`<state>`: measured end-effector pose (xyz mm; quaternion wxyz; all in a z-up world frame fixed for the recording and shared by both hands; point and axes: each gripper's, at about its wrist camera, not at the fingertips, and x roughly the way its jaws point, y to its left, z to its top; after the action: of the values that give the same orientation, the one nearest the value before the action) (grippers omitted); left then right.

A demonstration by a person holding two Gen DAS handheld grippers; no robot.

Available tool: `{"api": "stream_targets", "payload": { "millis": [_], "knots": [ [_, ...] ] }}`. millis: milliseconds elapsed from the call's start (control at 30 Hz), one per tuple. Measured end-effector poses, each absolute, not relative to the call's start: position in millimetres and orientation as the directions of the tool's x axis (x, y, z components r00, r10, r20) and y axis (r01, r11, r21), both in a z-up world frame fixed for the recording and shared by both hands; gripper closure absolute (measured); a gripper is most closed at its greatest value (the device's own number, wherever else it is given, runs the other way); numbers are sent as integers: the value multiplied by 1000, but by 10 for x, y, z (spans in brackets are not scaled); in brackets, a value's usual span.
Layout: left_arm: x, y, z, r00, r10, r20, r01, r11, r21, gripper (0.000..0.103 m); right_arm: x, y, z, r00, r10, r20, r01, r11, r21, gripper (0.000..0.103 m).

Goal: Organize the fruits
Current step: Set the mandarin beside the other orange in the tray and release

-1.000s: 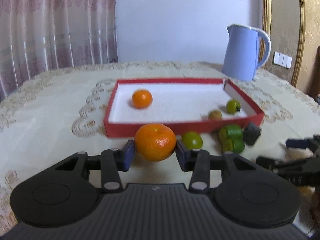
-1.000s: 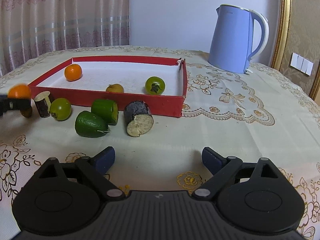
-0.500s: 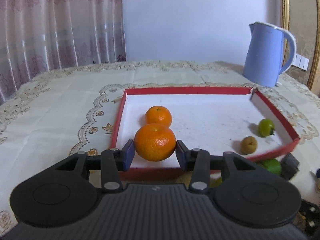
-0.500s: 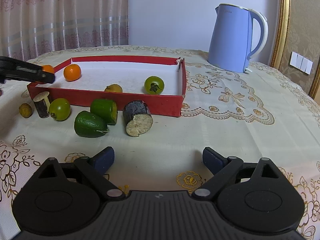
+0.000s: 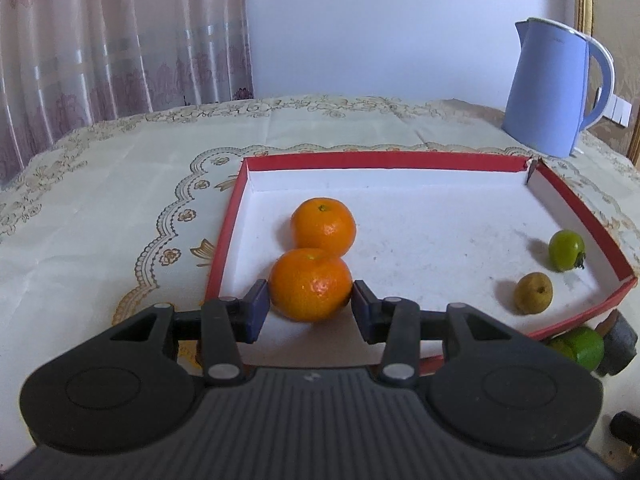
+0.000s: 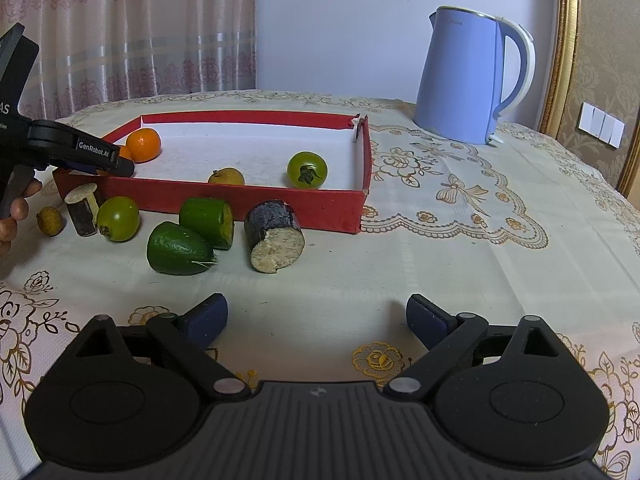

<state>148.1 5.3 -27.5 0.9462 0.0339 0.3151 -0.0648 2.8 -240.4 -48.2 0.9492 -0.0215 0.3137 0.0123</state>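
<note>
- Orange fruit, the held mandarin (image 5: pixel 310 284), sits clamped between the left gripper (image 5: pixel 308 304) pads; both blue pads press its flanks, jaws narrowed to the fruit's width.
- Held mandarin is squat and nearly round, with no real long axis; its stem dimple faces up and slightly away from the fingers.
- Just beyond the fingertips, a second mandarin (image 5: pixel 323 226) lies on the white floor of the red tray (image 5: pixel 380 160), stem end also up. From this view the two overlap; whether they touch, I cannot tell.
- Held fruit hangs over the tray's near-left part, inside the left wall; whether it rests on the floor, unclear.
- Right of the left fingers, inside the tray by its right wall: green tomato (image 5: pixel 566 250), stalk end pointing toward the near-right, and a small yellow-brown fruit (image 5: pixel 533 293) just nearer.
- Right gripper (image 6: pixel 316 316) hangs over bare tablecloth (image 6: pixel 460 248), jaws spread wide, nothing between the pads.
- Ahead of the right fingers, outside the tray's near wall: two cut green pieces (image 6: pixel 180 248) (image 6: pixel 208 222) and a dark-skinned cut chunk (image 6: pixel 274 236), pale cut face turned toward the fingers.
- Further left of those: another green tomato (image 6: pixel 118 218), a small dark stub (image 6: pixel 82 210) standing upright, a small round yellowish fruit (image 6: pixel 50 220).
- Blue kettle (image 6: pixel 472 76) stands well beyond the right fingers, past the tray's far-right corner.
</note>
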Motion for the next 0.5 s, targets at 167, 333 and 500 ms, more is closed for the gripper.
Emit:
{"api": "stream_targets", "payload": {
  "millis": [167,333,500],
  "knots": [
    [1481,67,-279,791,-106,-603,142,990,12,59,28,-2402,-482,803,10,-596,-37,999,-34,6],
    [1448,72,-265,790,-118,-601,153,988,8,39,29,-2406,-482,802,10,-597,-36,999,-31,6],
    [1311,19,-226,821,-103,-561,157,986,48,16,20,-2418,-491,802,11,-597,-35,999,-28,5]
  ]
}}
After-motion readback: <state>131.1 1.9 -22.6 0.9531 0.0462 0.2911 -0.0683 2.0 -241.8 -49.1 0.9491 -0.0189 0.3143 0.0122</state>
